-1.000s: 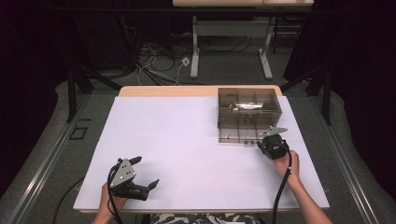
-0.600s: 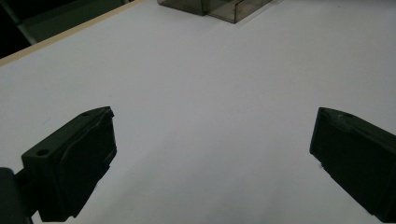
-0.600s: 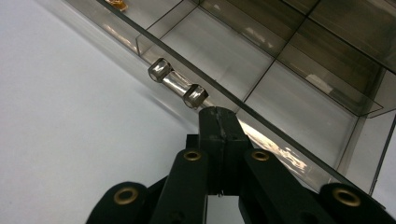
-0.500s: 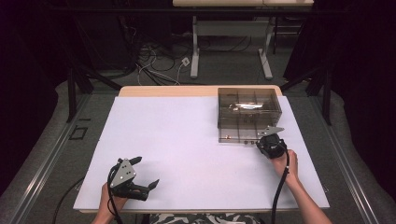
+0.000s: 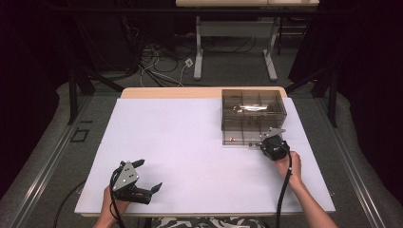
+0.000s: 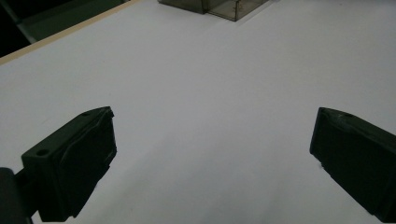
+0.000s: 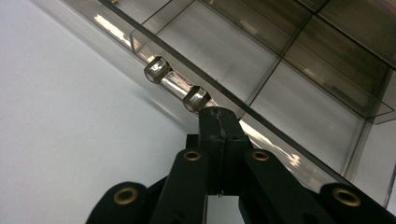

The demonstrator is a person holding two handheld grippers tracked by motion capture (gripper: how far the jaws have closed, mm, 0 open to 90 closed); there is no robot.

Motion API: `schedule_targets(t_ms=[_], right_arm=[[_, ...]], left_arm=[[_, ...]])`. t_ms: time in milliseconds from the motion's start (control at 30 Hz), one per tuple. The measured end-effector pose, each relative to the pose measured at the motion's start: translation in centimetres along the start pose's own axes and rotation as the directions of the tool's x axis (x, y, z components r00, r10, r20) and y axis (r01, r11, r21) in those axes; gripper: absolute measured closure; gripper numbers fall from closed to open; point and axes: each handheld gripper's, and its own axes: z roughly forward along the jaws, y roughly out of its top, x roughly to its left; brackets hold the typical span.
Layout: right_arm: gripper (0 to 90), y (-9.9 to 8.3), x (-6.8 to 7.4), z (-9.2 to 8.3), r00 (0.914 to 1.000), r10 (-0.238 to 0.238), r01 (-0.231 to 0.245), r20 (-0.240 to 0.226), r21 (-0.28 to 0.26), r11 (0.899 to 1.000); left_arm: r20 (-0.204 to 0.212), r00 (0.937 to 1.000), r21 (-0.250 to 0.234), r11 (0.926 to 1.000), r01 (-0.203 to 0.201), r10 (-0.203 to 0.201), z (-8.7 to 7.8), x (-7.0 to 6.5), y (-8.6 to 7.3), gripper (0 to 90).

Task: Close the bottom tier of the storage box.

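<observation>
A smoked clear compartment box (image 5: 254, 111) stands at the back right of the white-covered table (image 5: 190, 142). My right gripper (image 5: 268, 141) sits at the box's front edge. In the right gripper view, the right gripper (image 7: 219, 116) is shut, its tips pressed together against one end of a small clear cylindrical latch (image 7: 177, 86) on the box wall (image 7: 261, 60). Whether the latch end is pinched I cannot tell. My left gripper (image 5: 148, 175) rests near the front left, held in a hand. In the left gripper view, the left gripper (image 6: 212, 135) stands wide open over bare white surface.
The box corner (image 6: 224, 7) lies far ahead of the left gripper. The table's wooden back edge (image 5: 171, 92) shows beyond the sheet. Cables trail from both grippers toward the front edge. Desk legs and floor cables lie behind the table.
The right gripper has shifted very slightly left along the box's front. The left gripper has stayed put.
</observation>
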Motion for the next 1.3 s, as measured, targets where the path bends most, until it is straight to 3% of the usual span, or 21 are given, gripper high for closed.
schedule_targets(t_ms=[1300], right_arm=[[90.0,1.3,-0.4,0.7,0.9995,0.013,-0.012,0.029,-0.004,1.000]], left_arm=[[-0.005,1.0000,-0.008,1.0000,0.006,-0.006,-0.1,0.1,-0.1,0.3]])
